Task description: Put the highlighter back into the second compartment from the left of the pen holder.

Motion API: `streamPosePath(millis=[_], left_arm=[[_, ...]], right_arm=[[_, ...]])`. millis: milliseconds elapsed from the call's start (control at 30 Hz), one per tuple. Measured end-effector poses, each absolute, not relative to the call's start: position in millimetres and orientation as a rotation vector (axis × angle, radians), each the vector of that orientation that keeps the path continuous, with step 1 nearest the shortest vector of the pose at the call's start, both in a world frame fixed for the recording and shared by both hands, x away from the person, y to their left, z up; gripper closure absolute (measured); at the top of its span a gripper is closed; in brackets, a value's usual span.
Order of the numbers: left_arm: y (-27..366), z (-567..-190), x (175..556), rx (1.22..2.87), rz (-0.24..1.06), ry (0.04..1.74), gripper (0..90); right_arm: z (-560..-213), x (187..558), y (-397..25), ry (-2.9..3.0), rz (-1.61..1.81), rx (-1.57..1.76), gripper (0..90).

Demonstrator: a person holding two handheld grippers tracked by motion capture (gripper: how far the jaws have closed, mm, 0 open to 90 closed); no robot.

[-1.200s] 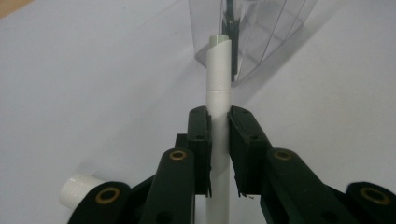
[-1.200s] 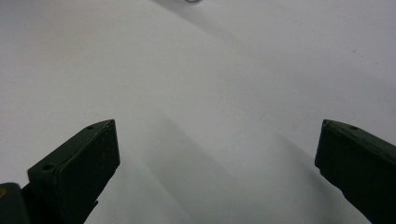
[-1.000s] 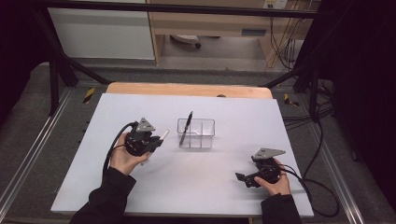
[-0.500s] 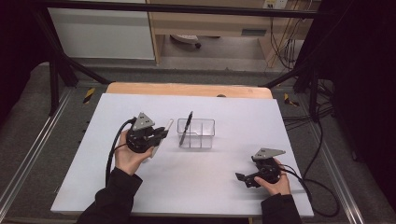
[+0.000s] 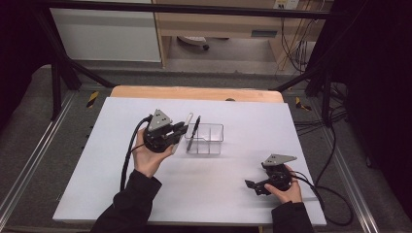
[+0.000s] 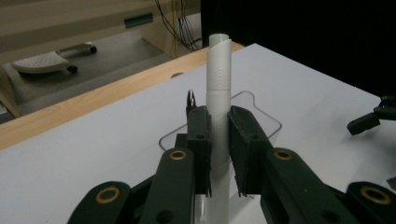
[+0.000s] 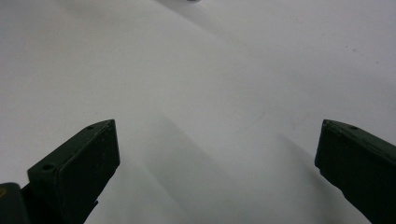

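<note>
Firmly pinched in left gripper (image 6: pixel 218 154): white pen (image 6: pixel 218 79).

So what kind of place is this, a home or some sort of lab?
Most likely a lab or workshop recording bench: a white table boxed in by a black metal frame, loose cables on the grey floor behind, and a person working two handheld grippers.

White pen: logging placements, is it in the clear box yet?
Not yet: white pen sits clamped in the left hand-held gripper, short of the clear box.

White pen (image 6: pixel 218 88) upright between the left gripper (image 6: pixel 218 149) jaws — clear box (image 6: pixel 261 119) behind
</note>
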State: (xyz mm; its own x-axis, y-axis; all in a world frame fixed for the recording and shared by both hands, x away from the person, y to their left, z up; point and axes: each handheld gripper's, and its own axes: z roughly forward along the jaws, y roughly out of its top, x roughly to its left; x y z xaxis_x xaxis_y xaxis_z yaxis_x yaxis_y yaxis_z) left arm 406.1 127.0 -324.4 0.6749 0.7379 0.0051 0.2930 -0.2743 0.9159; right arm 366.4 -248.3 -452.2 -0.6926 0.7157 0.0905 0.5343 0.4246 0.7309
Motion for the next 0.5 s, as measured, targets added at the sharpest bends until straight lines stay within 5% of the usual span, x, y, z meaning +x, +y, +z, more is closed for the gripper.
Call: streamPosePath(millis=[500], left_arm=[[98.8,-311.4,417.8,1.800,0.548,0.777,78.0]], right_arm=[[-451.7,366.0,-248.4,2.444,1.128,1.099,0.5]])
